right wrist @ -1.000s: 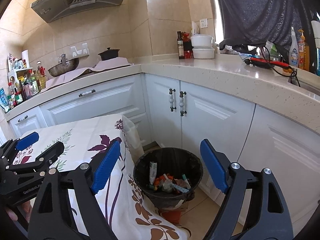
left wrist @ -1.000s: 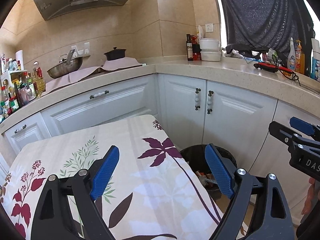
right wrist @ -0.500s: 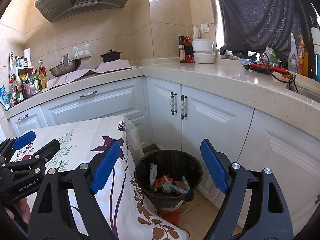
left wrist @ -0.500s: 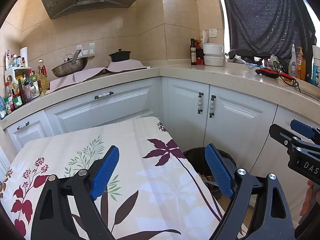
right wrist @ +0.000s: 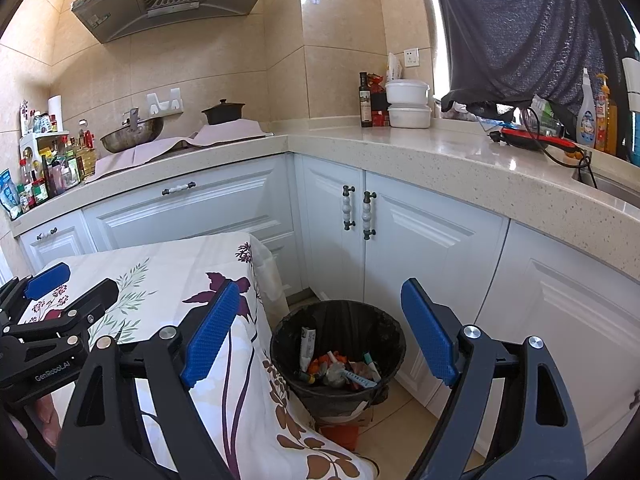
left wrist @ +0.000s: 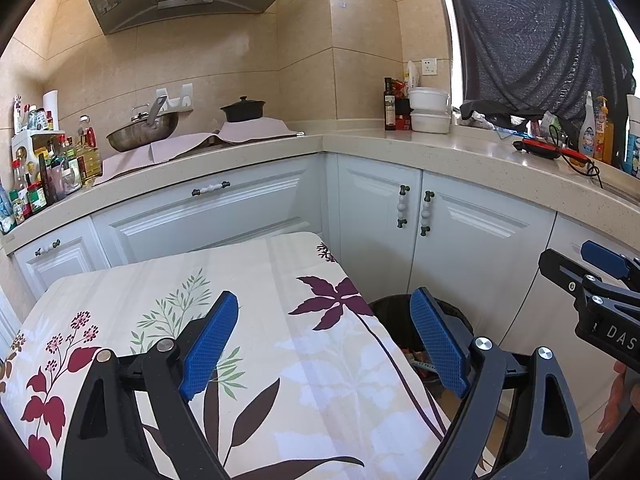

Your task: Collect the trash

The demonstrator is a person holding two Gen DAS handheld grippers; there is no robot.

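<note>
The bin [right wrist: 338, 354], beside the table [right wrist: 168, 264], is shown whole with its trash [right wrist: 340, 368] only in the right wrist view; in the left, its rim is half hidden. Both the left gripper [left wrist: 324, 344] and right gripper [right wrist: 320, 334] are held wide, empty, tilted slightly downward.

wok [left wrist: 142, 133], blk pot [left wrist: 243, 109], wht cabinets [right wrist: 424, 248], floral tablecloth [left wrist: 248, 280]

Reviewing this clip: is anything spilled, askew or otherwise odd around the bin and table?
Nothing looks spilled. The black bin stands upright beside the floral-clothed table, with the trash inside it. One oddity: the bin seems to rest on an orange box rather than directly on the floor. Both tools are open and empty.
</note>
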